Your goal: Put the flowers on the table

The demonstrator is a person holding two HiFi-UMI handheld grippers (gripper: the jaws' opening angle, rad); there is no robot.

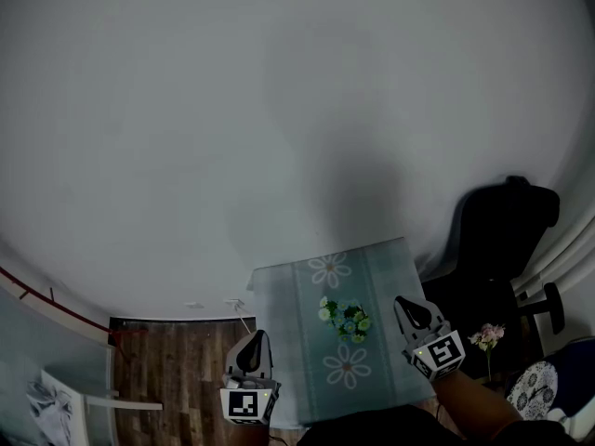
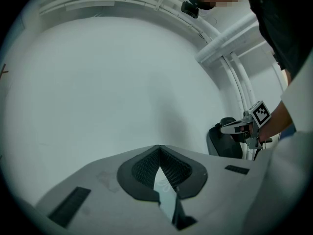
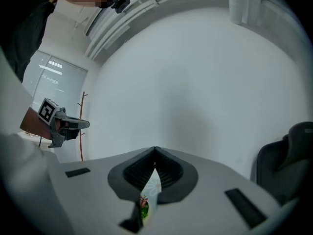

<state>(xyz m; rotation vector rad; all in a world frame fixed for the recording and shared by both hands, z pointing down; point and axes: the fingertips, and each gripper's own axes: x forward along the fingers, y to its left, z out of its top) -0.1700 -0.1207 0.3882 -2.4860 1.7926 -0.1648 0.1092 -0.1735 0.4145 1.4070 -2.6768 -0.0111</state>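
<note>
Two tools show, each with its jaws pressed together on nothing. The left tool (image 1: 256,342) hangs at the left edge of the tabletop (image 1: 381,277), beside the wooden floor (image 1: 167,365) and at eight o'clock from the white-and-green flowers (image 1: 345,318) lying mid-tabletop. The right tool (image 1: 405,307) is at three o'clock from them. Off the tabletop, pink flowers (image 1: 487,336) stand at four o'clock, below a black chair (image 1: 497,240).

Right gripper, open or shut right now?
Shut and empty. In the right gripper view the right gripper has its tips touching; the flowers lie on the table.
</note>
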